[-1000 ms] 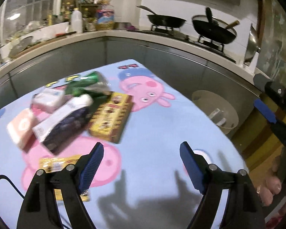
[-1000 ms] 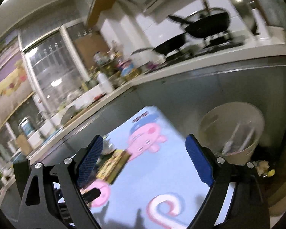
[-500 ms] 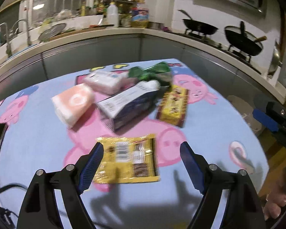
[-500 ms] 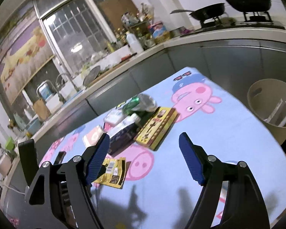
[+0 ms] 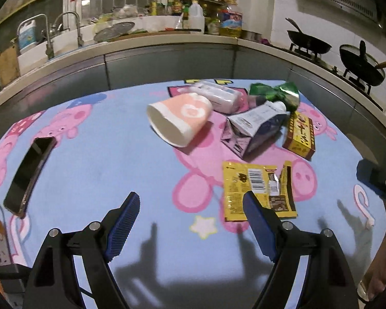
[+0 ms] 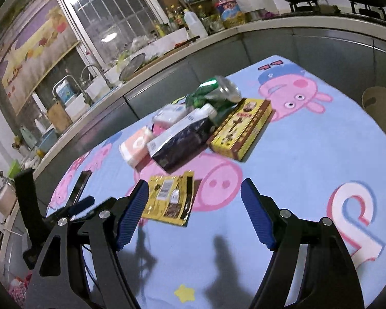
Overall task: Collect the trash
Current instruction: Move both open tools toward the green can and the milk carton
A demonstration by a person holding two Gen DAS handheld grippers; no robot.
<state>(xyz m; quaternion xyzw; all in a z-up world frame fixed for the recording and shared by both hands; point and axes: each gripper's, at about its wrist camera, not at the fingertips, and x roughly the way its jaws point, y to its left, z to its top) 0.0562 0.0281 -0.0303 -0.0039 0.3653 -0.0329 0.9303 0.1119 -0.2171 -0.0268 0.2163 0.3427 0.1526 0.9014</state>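
- Left gripper (image 5: pixel 190 221) and right gripper (image 6: pixel 191 213): jaws wide apart, empty, above the cloth (image 5: pixel 115 170).
- Trash heaped at far centre; yellow wrapper (image 5: pixel 257 188) nearest, partly hidden by a left finger.
- Bin (image 6: pixel 380 108) cut off at right.

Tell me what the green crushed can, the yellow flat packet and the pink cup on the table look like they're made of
Green can: thin metal, probably aluminium; it is crumpled, with glossy highlights and a silvery end.
Yellow packet: shiny plastic or foil-lined film; it lies flat, torn open, with a printed barcode.
Pink cup: likely coated paper; matte printed wall, white inside, rim squashed to an oval.
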